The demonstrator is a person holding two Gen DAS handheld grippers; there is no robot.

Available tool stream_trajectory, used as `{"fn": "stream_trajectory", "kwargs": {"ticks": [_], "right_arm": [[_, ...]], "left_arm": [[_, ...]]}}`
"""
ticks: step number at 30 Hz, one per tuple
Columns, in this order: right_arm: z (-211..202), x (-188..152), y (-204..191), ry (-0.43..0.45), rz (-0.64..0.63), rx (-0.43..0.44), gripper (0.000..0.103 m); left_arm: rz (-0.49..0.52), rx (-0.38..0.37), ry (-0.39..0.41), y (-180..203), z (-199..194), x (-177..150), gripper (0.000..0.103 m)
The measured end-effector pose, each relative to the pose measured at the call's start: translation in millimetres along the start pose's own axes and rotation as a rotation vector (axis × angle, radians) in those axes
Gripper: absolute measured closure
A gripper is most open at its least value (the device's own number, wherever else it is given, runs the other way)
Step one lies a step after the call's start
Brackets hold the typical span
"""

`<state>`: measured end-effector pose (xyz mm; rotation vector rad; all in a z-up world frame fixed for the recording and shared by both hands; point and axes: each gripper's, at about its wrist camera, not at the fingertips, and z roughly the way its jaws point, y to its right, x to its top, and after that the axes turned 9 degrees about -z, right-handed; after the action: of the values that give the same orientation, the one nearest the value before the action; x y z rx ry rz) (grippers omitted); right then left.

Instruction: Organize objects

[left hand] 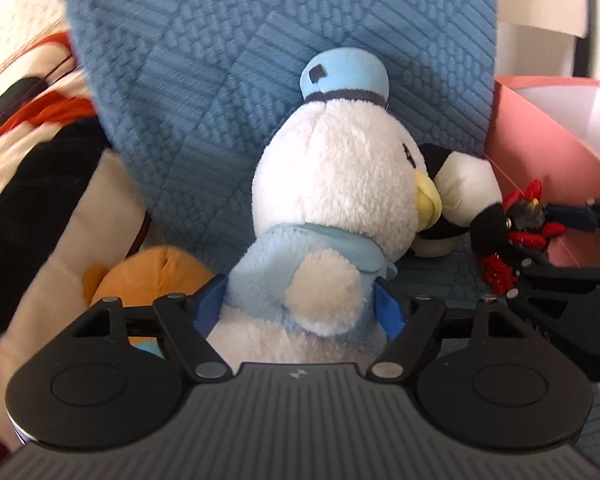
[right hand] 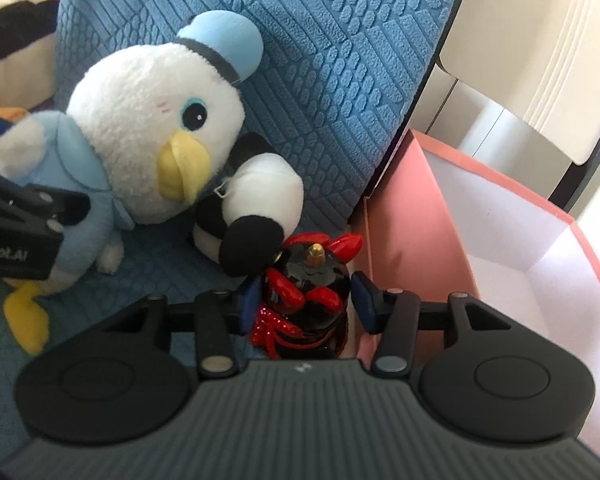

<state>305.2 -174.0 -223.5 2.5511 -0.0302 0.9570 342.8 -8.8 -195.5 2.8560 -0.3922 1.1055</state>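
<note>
A white plush duck (left hand: 332,184) with a light blue cap and cape sits against a blue textured cushion (left hand: 220,80). My left gripper (left hand: 298,308) is shut on the duck's body. In the right wrist view the duck (right hand: 140,120) faces right, and the left gripper (right hand: 28,216) grips it from the left. A small panda plush (right hand: 252,204) leans by the duck's beak; it also shows in the left wrist view (left hand: 460,192). My right gripper (right hand: 304,304) is shut on a glossy black and red figurine (right hand: 304,292), which the left wrist view (left hand: 516,236) shows at the right.
An open pink box (right hand: 404,216) with a white inside stands right of the cushion, also in the left wrist view (left hand: 540,140). An orange plush (left hand: 152,276) lies at lower left. A black, white and red plush (left hand: 32,152) fills the far left.
</note>
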Motion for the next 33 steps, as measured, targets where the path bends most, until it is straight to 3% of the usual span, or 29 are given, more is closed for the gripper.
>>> {"fn": "stream_trajectory", "kwargs": {"ticks": [5,7,10,14,17,19,21,24,33], "right_arm": [[-13.1,-5.0,2.6,-0.009,0.030,0.064,0.051],[-21.9,-8.2,4.3,-0.003,0.026,0.076,0.051],[-32.3,-13.0,9.8,-0.018,0.042,0.108,0.051],[-47.3,-21.7,12.0,-0.026,0.047,0.148,0.051],[-52.6,-31.0,12.4,-0.045,0.051,0.172,0.051],[-58.1,-38.7,12.6,-0.052,0.067,0.202,0.051],[-64.9,-44.2,12.5,-0.052,0.076,0.213,0.052],[-68.8,-46.6,11.7,-0.058,0.079,0.217,0.052],[-65.3,-39.5,15.8,-0.097,0.118,0.234,0.052]], "left_arm": [[-0.114,-0.016,-0.024,-12.2,-18.2,-3.9,0.031],[-0.145,-0.015,-0.023,-14.8,-26.3,-4.4,0.039],[-0.159,0.008,-0.010,-12.9,-37.2,-6.2,0.050],[-0.141,0.013,0.000,-8.8,-45.6,-10.5,0.052],[-0.112,0.025,0.013,-4.8,-42.4,-12.9,0.046],[-0.110,0.031,-0.003,-4.4,-36.8,-11.1,0.026],[-0.092,0.013,-0.034,-2.9,-28.0,-8.8,0.015],[-0.069,0.047,-0.049,0.2,-16.0,-6.5,0.013],[-0.033,-0.008,-0.075,-4.9,14.2,-4.5,0.005]]}}
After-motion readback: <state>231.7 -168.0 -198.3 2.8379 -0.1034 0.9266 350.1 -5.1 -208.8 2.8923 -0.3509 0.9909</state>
